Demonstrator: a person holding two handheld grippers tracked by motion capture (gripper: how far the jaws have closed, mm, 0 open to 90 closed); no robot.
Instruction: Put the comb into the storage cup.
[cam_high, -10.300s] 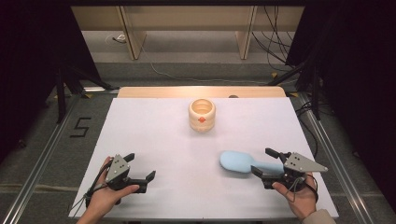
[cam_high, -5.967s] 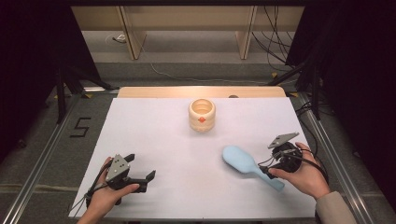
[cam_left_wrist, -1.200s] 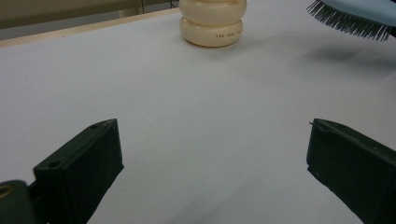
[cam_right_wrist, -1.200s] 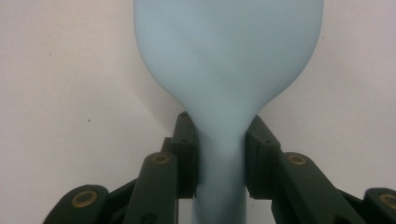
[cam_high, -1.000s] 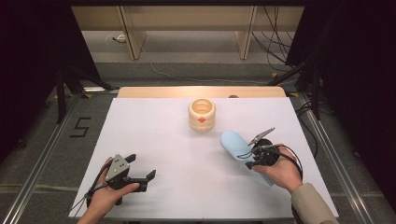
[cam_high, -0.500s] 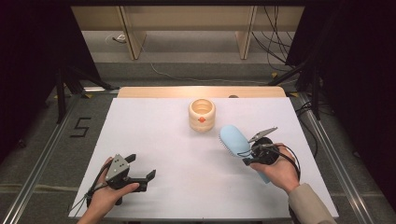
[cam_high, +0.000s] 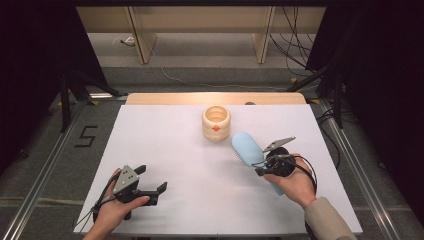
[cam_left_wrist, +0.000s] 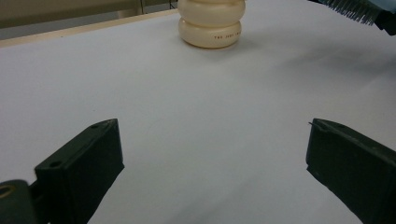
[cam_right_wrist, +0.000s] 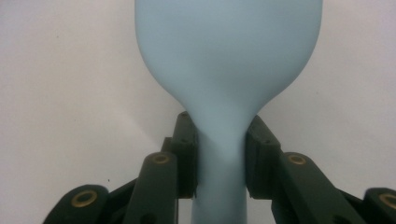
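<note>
1. Hairbrush (cam_high: 247, 148) first, since it's the thing in play: a pale blue one, lifted off the white table (cam_high: 165, 140) and sitting to the right of the middle; the head tilts up toward the far left, and dark bristles show along its left edge in the high view; in the right gripper view its smooth back (cam_right_wrist: 229, 56) faces the camera.
2. The table is the biggest thing here, a white sheet with a strip of bare wood along the far edge; the floor to its left has a "5" (cam_high: 86, 136) marked on it.
3. Cream cup (cam_high: 216, 122), a chunky two-ring shape standing upright near the far middle; the brush head is near it on its right but not touching; there's an orange spot on its front in the high view; the left gripper view catches some tiny red print on it (cam_left_wrist: 212, 23), too small to read.
4. Right gripper (cam_high: 264, 167): clamped on the brush's narrow neck, where the head meets the handle; both pads (cam_right_wrist: 187, 158) press against the sides; the handle runs back under the person's hand.
5. Left gripper (cam_high: 152, 182): near the front left corner, jaws spread wide with nothing between them; probably resting on the table, though the angle makes that hard to call; it points roughly toward the cup.
</note>
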